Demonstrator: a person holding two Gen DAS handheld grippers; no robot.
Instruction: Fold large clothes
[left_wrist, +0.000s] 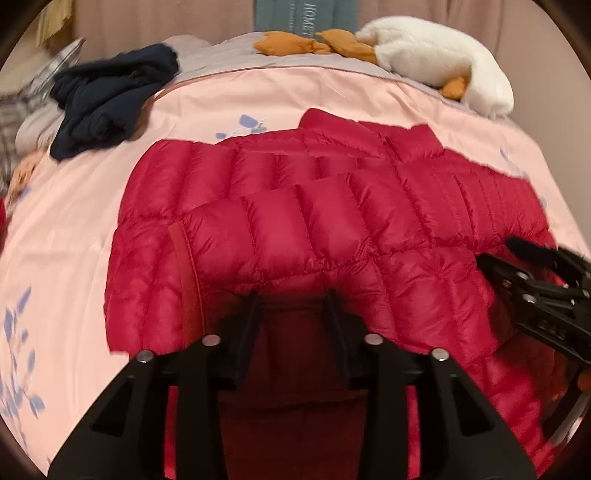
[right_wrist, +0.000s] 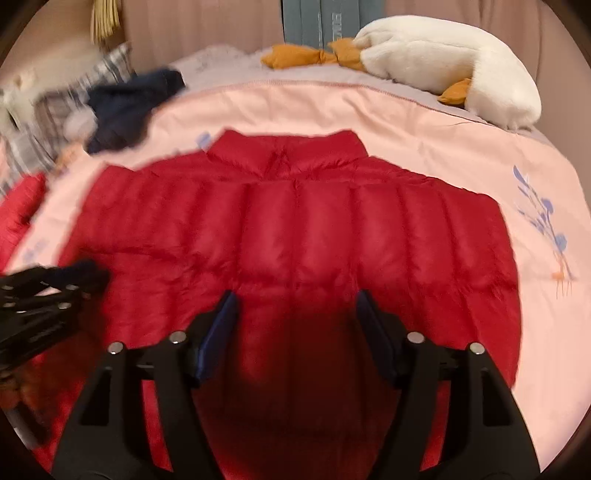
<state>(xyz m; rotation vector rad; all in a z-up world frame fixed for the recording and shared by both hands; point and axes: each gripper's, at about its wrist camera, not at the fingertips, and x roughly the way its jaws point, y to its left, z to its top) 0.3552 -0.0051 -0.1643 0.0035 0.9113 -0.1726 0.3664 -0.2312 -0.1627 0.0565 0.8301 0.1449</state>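
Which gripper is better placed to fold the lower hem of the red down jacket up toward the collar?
Probably left. The left gripper has its open jaws at a raised fold of the red down jacket; the right gripper hovers open over flat quilting.

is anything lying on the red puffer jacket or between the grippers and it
Nothing visible does. The red puffer jacket lies spread on the pink bedcover directly under both grippers. The navy garment and plush goose sit apart from it, farther up the bed.
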